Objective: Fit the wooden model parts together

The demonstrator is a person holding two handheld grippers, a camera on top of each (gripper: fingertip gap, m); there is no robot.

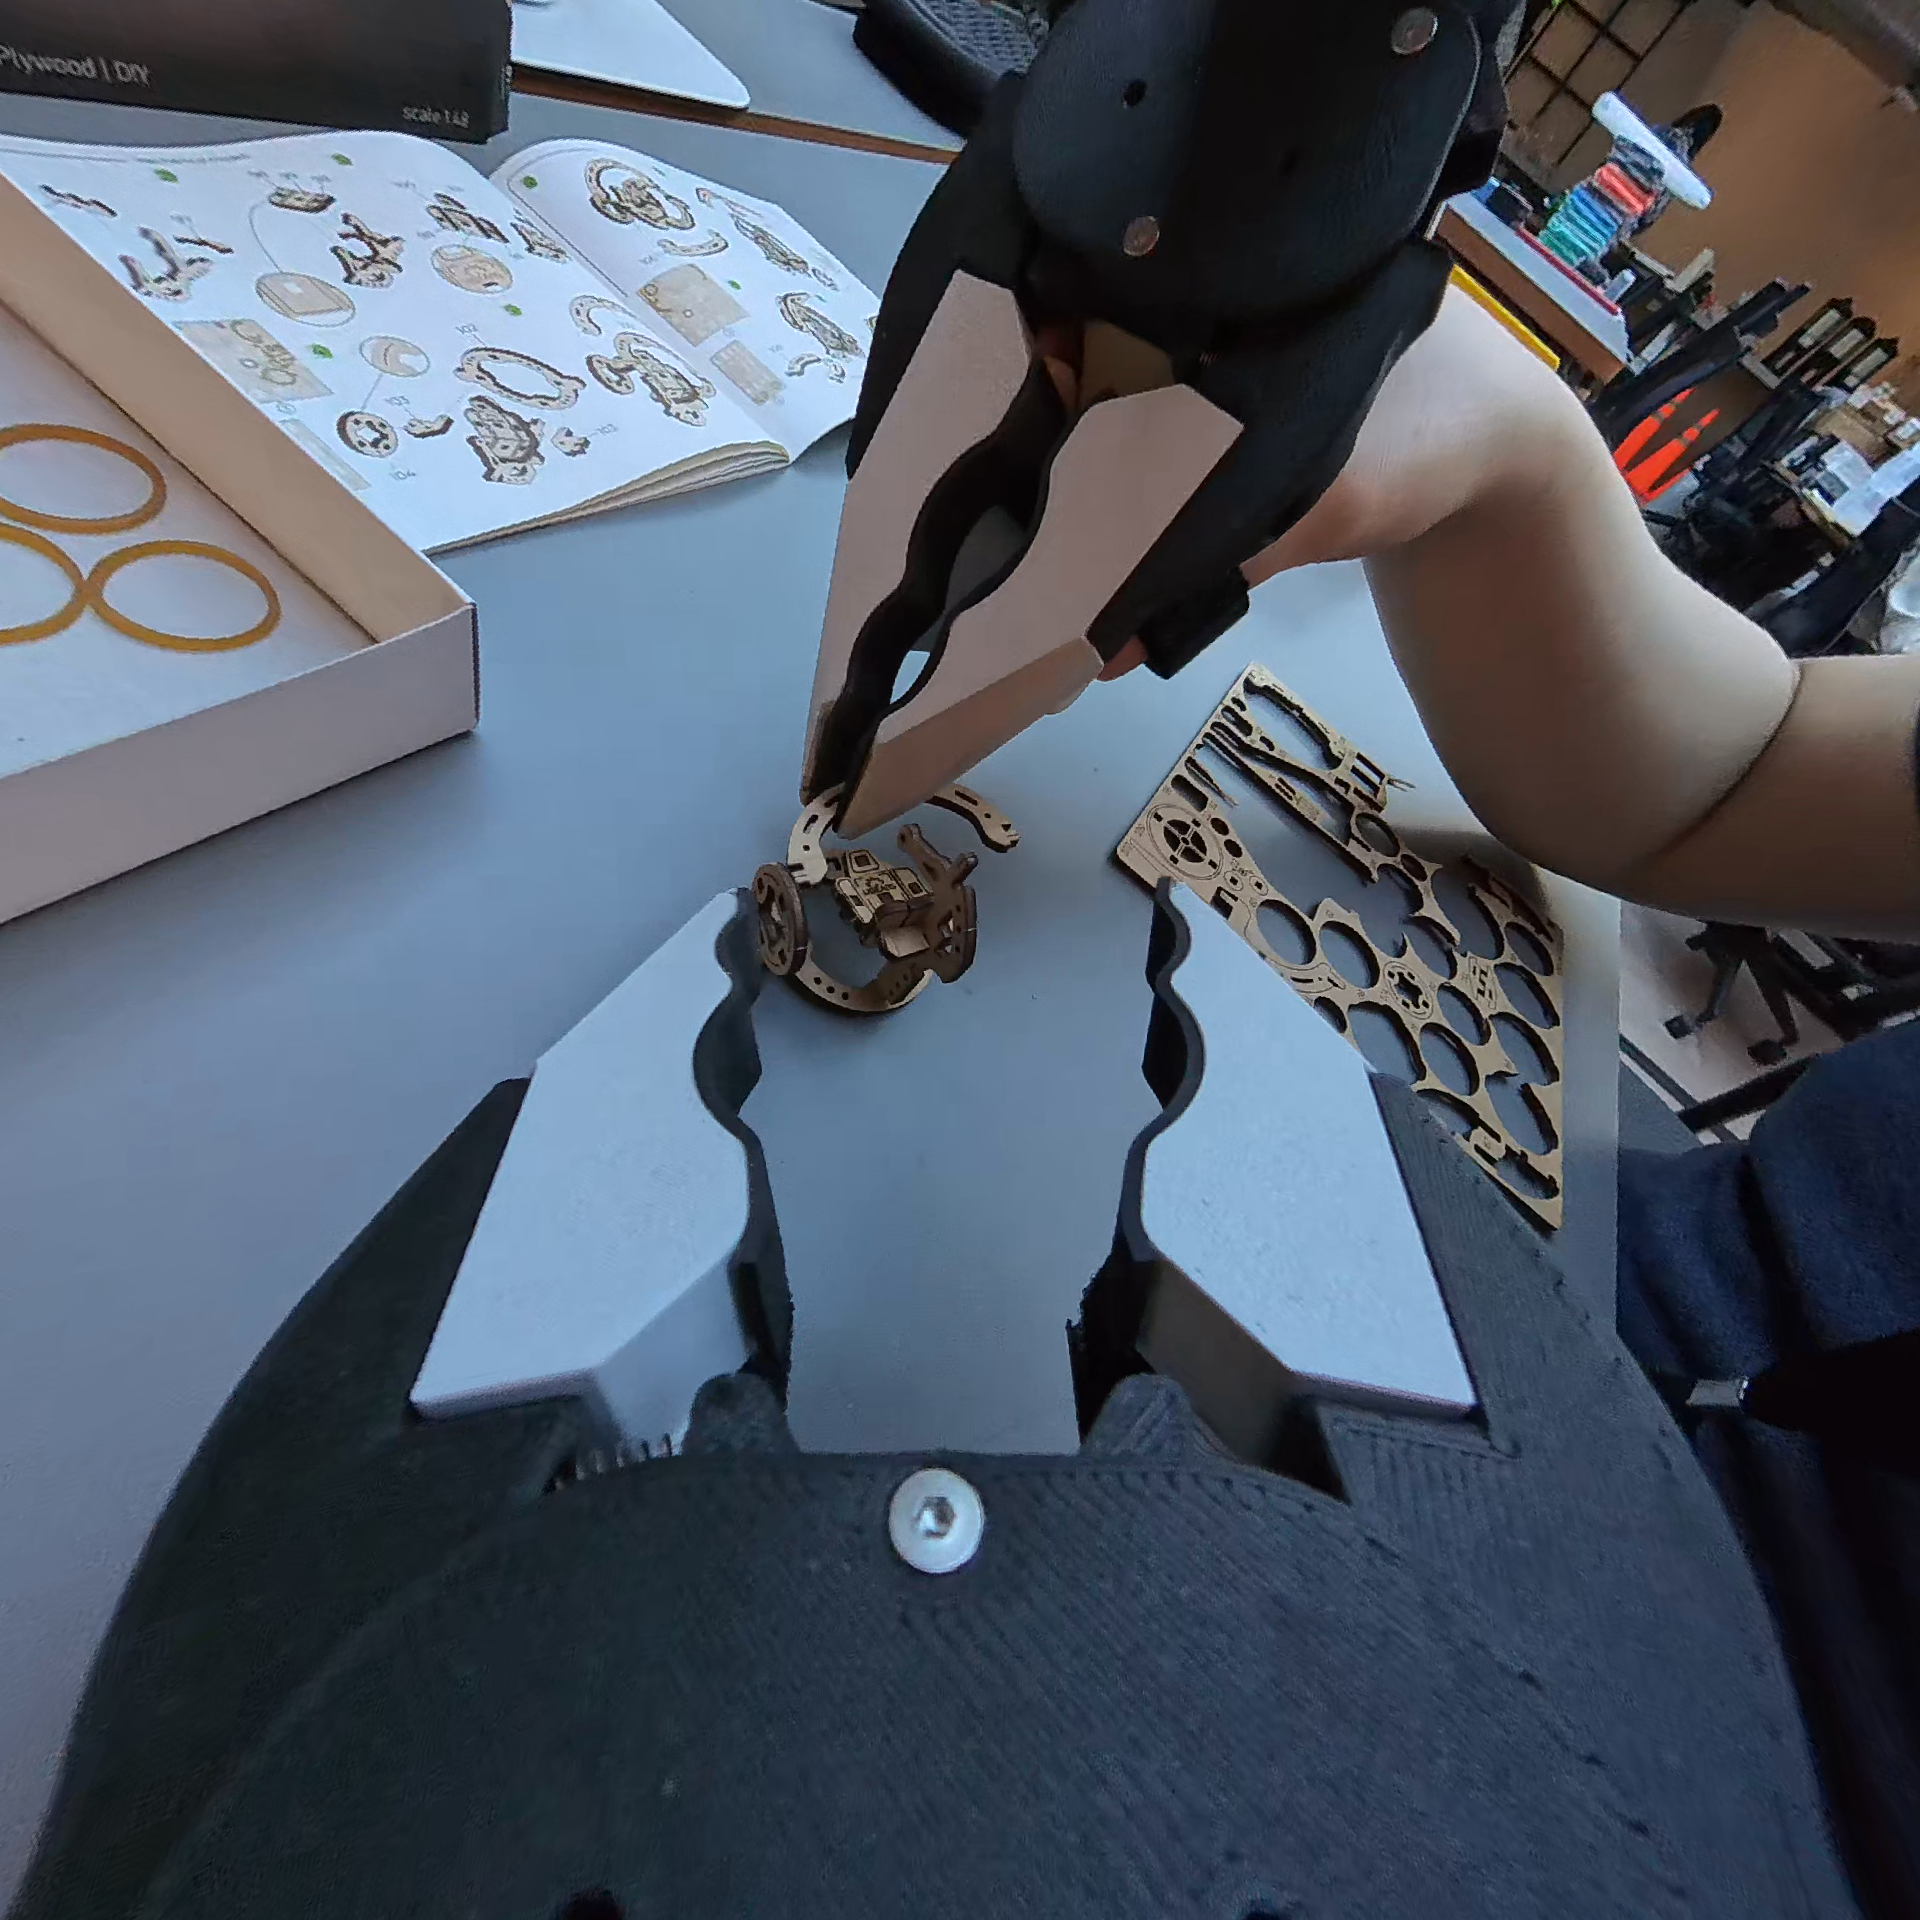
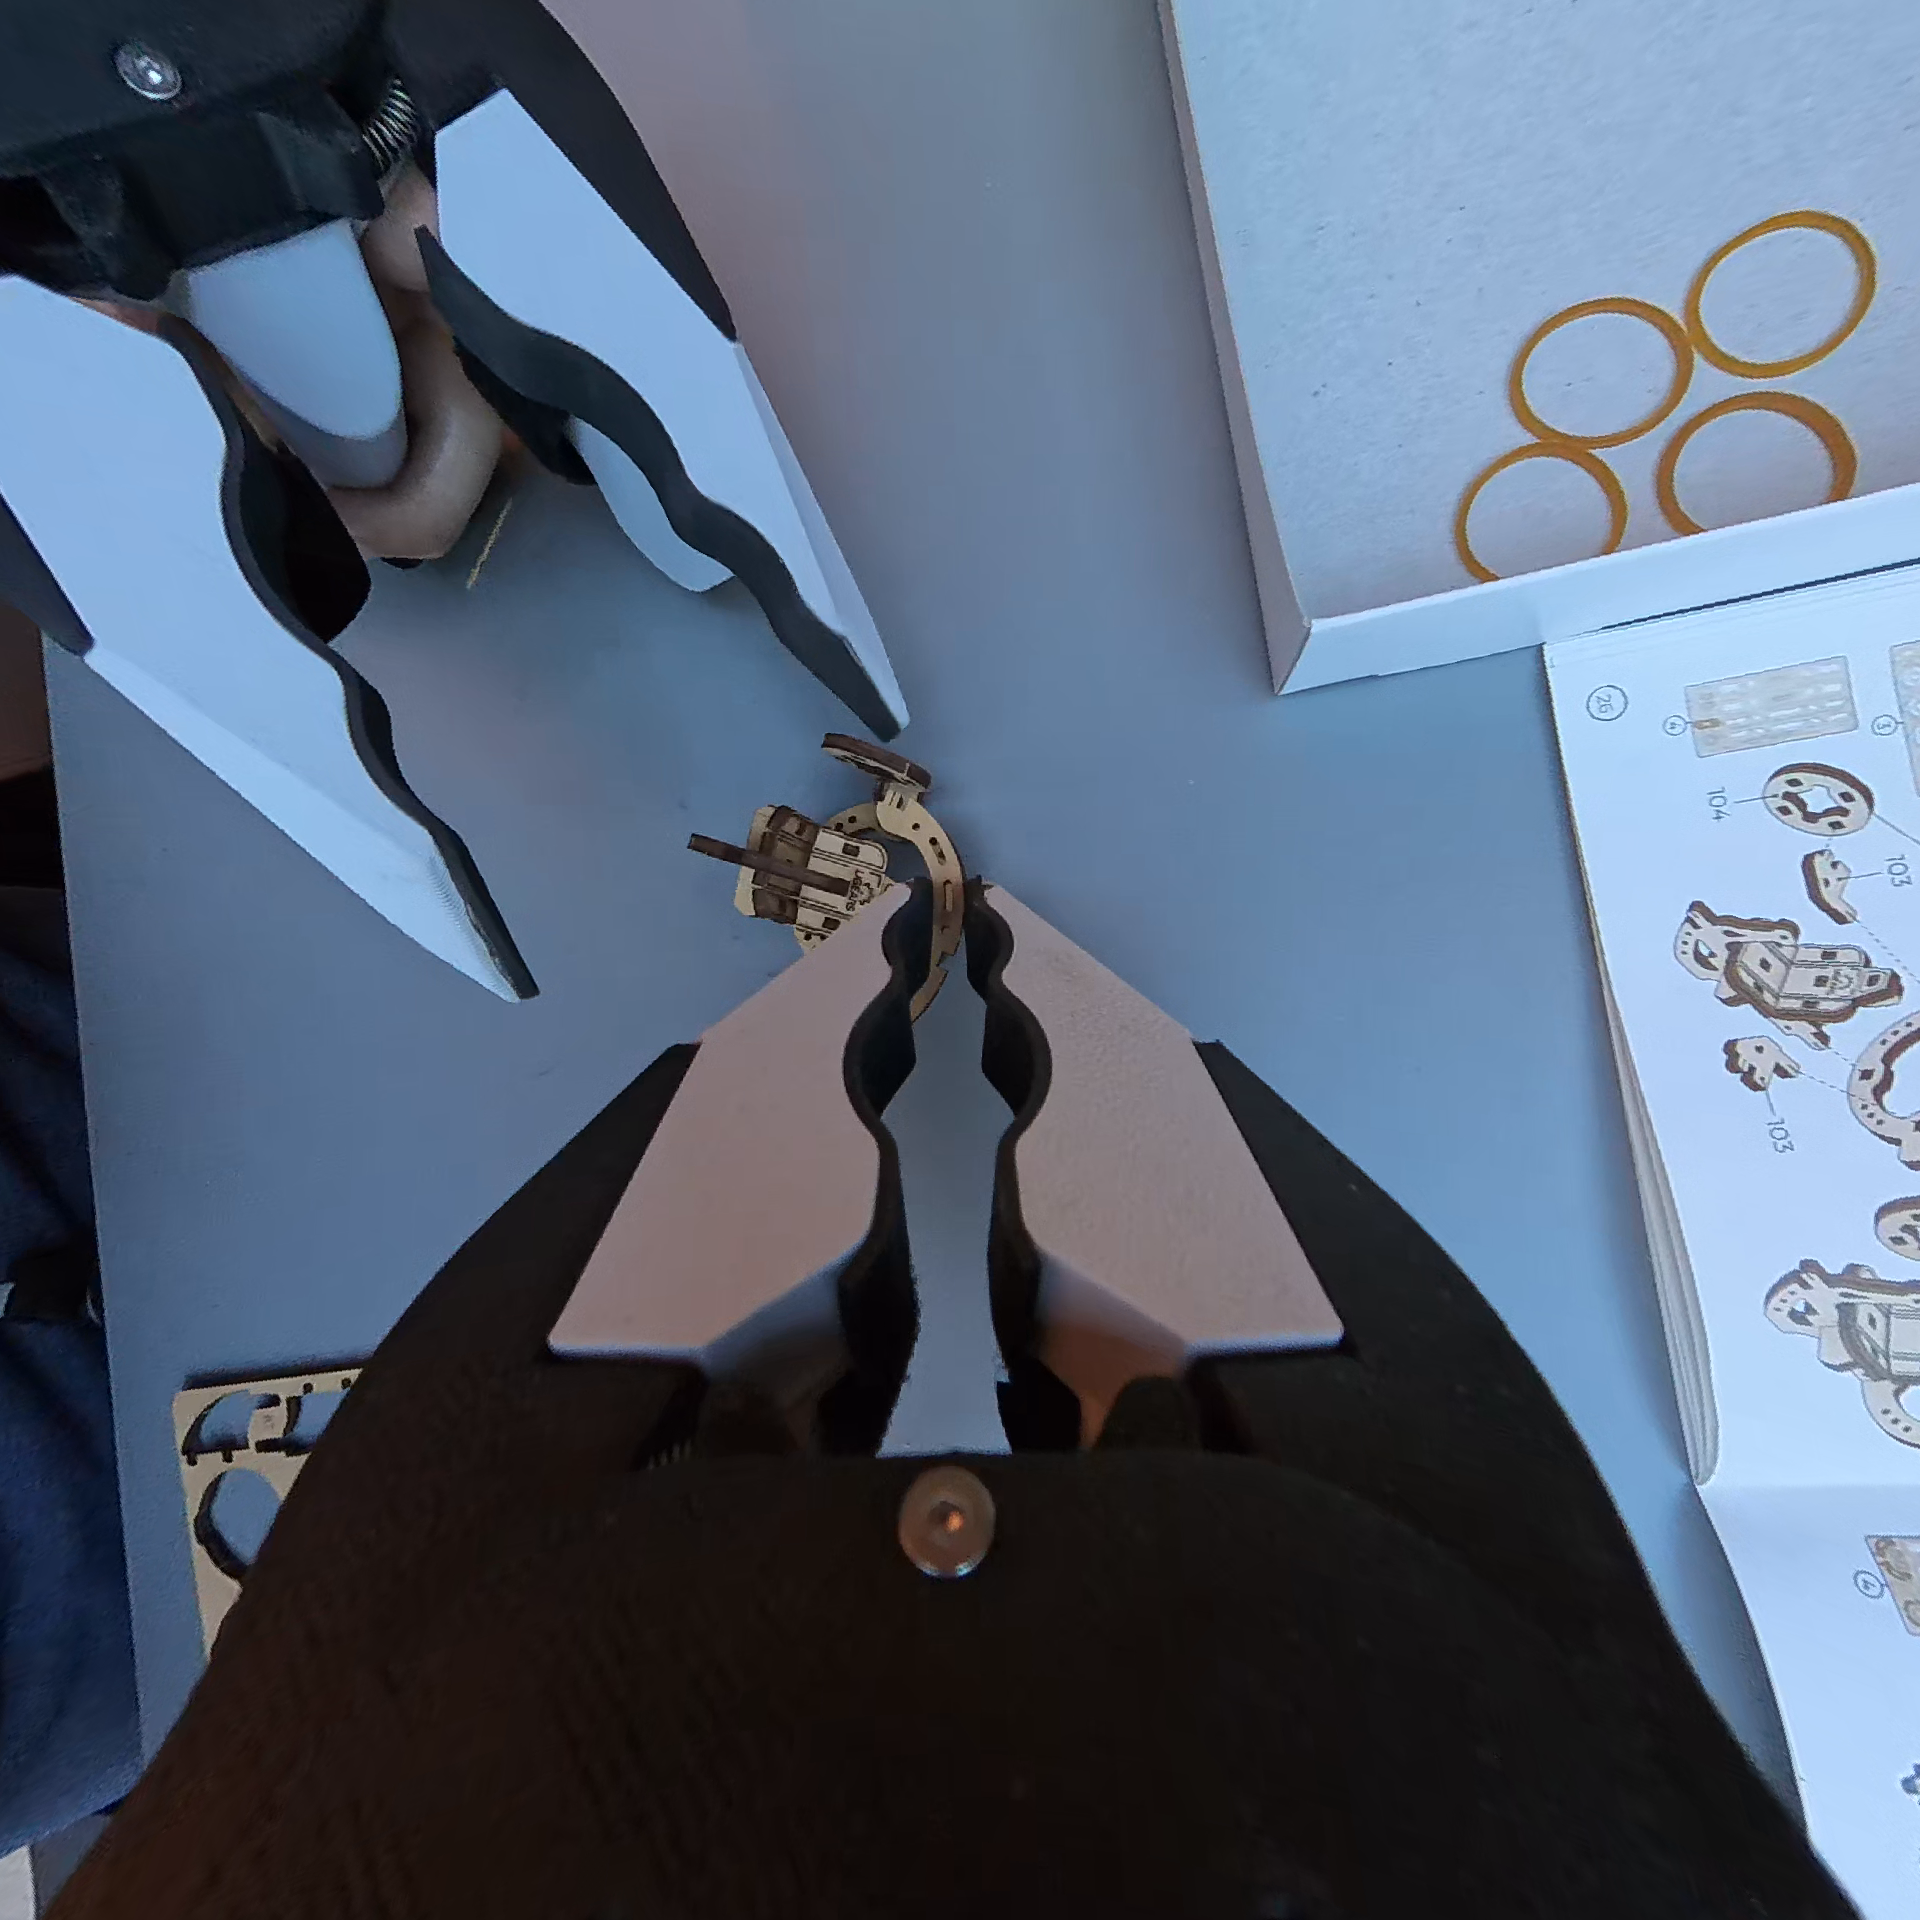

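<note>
Gripping one wooden model (image 2: 831, 868), right tool (image 2: 943, 885) clenched, left tool (image 1: 951, 902) released, four rubber bands (image 2: 1600, 379).

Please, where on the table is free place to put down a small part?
Bare grey table lies between the white box and the wooden model. It is crowded at the model, where the right gripper pinches it, and by the wooden sheet.

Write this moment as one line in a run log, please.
right hand-held gripper: shut on curved wooden ring of wooden model | left hand-held gripper: open, empty, beside model | model on grey table
</note>
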